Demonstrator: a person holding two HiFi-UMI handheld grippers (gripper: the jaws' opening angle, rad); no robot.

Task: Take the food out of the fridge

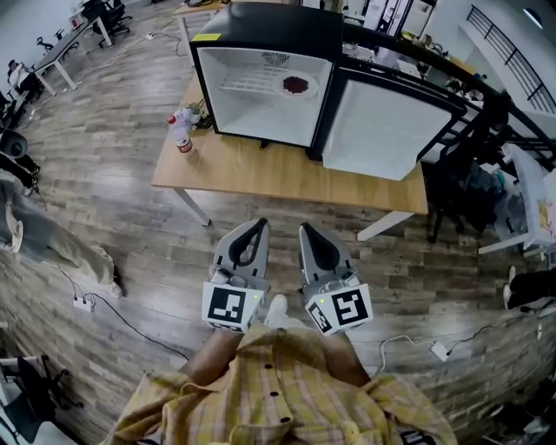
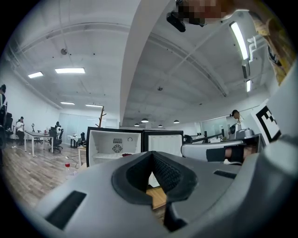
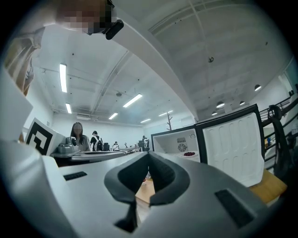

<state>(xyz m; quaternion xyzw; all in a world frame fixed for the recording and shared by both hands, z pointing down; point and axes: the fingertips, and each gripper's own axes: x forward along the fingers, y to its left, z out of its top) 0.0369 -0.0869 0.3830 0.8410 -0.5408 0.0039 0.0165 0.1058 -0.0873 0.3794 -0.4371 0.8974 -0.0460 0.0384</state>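
A small black fridge (image 1: 278, 26) stands on a wooden table (image 1: 261, 169), its white door (image 1: 382, 130) swung open to the right. On the shelf inside lies a plate of red food (image 1: 295, 85), which is also small in the left gripper view as the food (image 2: 125, 155) and in the right gripper view as the food (image 3: 189, 154). My left gripper (image 1: 259, 224) and right gripper (image 1: 306, 229) are side by side over the floor, short of the table's near edge, pointing at the fridge. Both are shut and hold nothing.
A bottle with a red label (image 1: 181, 135) stands at the table's left end, beside the fridge. A power strip and cable (image 1: 84, 303) lie on the floor at left, another strip (image 1: 440, 350) at right. A person's legs (image 1: 52, 243) are at far left. Dark chairs and desks (image 1: 486, 174) crowd the right.
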